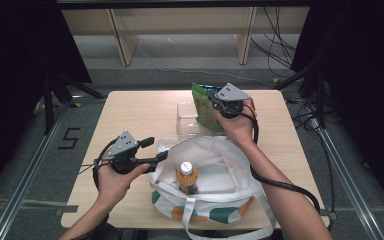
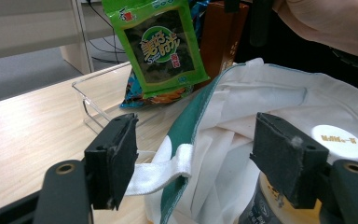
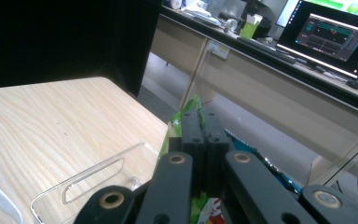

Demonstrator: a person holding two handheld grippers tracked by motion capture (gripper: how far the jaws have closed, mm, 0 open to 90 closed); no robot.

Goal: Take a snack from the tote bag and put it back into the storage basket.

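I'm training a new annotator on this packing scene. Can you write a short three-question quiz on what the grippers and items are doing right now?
1. True or false: the right gripper is shut on the green snack packet.
2. Which item already stands in the white tote bag? A) a bottle B) a mug C) a book
3. Fill in: the left gripper is ____, its jaws either side of the bag's rim.

Key
1. True: its jaws pinch the packet's top edge above the clear tray.
2. A: the bottle with a white cap.
3. Open.
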